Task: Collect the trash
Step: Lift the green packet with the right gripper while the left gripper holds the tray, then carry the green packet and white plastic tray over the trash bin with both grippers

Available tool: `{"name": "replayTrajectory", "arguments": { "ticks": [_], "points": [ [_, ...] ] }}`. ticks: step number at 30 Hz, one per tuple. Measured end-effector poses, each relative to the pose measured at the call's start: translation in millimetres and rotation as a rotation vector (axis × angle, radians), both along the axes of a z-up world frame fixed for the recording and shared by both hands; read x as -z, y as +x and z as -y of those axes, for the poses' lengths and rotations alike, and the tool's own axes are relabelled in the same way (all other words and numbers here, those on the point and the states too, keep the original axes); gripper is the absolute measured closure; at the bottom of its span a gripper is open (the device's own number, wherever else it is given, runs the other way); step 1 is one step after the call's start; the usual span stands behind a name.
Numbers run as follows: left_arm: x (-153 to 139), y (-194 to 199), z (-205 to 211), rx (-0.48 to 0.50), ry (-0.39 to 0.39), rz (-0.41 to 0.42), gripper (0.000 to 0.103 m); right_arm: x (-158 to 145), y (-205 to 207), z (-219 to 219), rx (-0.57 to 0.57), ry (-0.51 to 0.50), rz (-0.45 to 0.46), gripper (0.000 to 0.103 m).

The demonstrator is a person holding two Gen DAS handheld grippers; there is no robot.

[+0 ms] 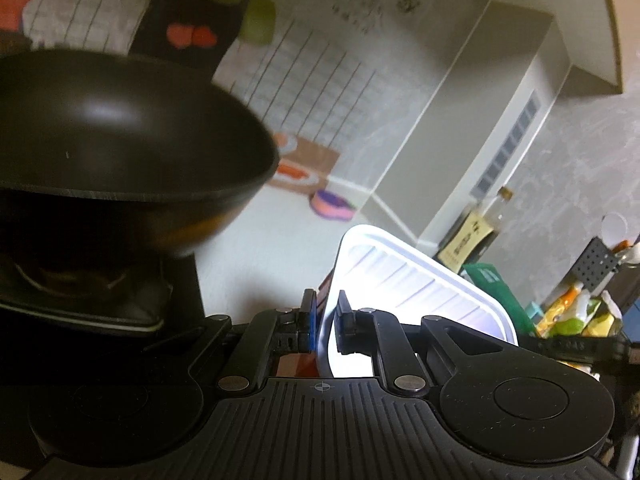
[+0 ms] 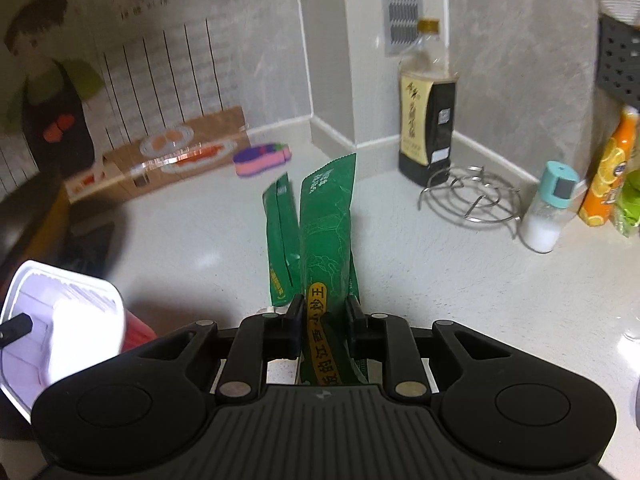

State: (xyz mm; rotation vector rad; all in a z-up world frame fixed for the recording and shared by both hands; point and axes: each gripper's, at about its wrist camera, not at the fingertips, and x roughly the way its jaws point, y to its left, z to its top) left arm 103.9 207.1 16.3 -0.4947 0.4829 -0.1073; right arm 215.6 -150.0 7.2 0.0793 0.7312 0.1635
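Note:
My left gripper is shut on the rim of a white plastic food tray, which is lifted and tilted above the white counter. The same white tray shows at the lower left of the right wrist view, with the tip of a left finger on its edge. My right gripper is shut on a green snack wrapper with a yellow label, held off the counter and sticking up between the fingers. A second strip of green wrapper hangs just left of it.
A black wok on a black stove fills the left of the left wrist view. On the counter stand a dark sauce bottle, a wire trivet, a salt shaker, orange and green packets and a pink-purple sponge.

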Motion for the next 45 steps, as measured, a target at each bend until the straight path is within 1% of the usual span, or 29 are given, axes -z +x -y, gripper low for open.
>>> {"name": "replayTrajectory", "arguments": {
  "ticks": [2, 5, 8, 11, 17, 21, 24, 26, 28, 30, 32, 34, 36, 38, 40, 43, 45],
  "points": [
    [-9.5, -10.3, 6.6, -0.002, 0.001, 0.024, 0.091, -5.8, -15.7, 11.2, 0.009, 0.02, 0.03, 0.083],
    [-20.2, -21.9, 26.0, 0.021, -0.009, 0.03, 0.091, -12.3, -42.8, 29.4, 0.019, 0.046, 0.062, 0.083],
    [-24.8, -36.0, 60.3, 0.078, 0.013, 0.016, 0.091, -16.2, -79.2, 51.3, 0.037, 0.054, 0.085, 0.083],
    [-22.3, -48.2, 97.0, 0.137, 0.039, -0.007, 0.091, -14.6, -114.8, 76.0, 0.061, 0.066, 0.095, 0.083],
    [-7.7, -66.4, 173.2, 0.275, 0.113, -0.075, 0.091, 3.3, -181.3, 128.6, 0.13, 0.08, 0.079, 0.083],
    [12.2, -70.8, 213.7, 0.347, 0.163, -0.132, 0.091, 23.9, -216.2, 156.5, 0.177, 0.108, 0.05, 0.083],
    [31.7, -72.2, 237.7, 0.399, 0.196, -0.2, 0.091, 43.6, -232.9, 173.8, 0.218, 0.104, 0.019, 0.083],
    [49.4, -72.3, 250.4, 0.427, 0.229, -0.251, 0.091, 56.5, -240.5, 185.8, 0.242, 0.123, -0.008, 0.083],
    [73.2, -66.5, 261.9, 0.464, 0.261, -0.325, 0.091, 71.4, -248.0, 198.0, 0.272, 0.15, -0.038, 0.083],
    [105.3, -57.6, 274.5, 0.508, 0.285, -0.421, 0.091, 87.3, -256.1, 204.0, 0.299, 0.147, -0.068, 0.083],
    [139.7, -49.9, 288.9, 0.536, 0.331, -0.496, 0.091, 101.0, -263.9, 203.6, 0.309, 0.136, -0.098, 0.083],
    [170.8, -40.2, 297.8, 0.536, 0.363, -0.544, 0.091, 118.0, -268.3, 204.2, 0.319, 0.155, -0.154, 0.083],
    [206.6, -27.8, 303.4, 0.504, 0.357, -0.595, 0.091, 136.0, -268.6, 204.0, 0.333, 0.162, -0.217, 0.084],
    [238.8, -17.4, 309.2, 0.465, 0.354, -0.624, 0.091, 154.0, -267.2, 202.2, 0.339, 0.154, -0.27, 0.084],
    [271.3, -10.4, 317.9, 0.417, 0.376, -0.643, 0.091, 168.5, -263.7, 200.7, 0.344, 0.147, -0.308, 0.084],
    [319.9, -5.4, 331.0, 0.373, 0.393, -0.672, 0.091, 188.2, -260.3, 195.7, 0.347, 0.126, -0.351, 0.084],
    [351.0, -3.7, 339.4, 0.402, 0.357, -0.681, 0.089, 199.4, -258.1, 193.9, 0.343, 0.122, -0.367, 0.084]
  ]
}}
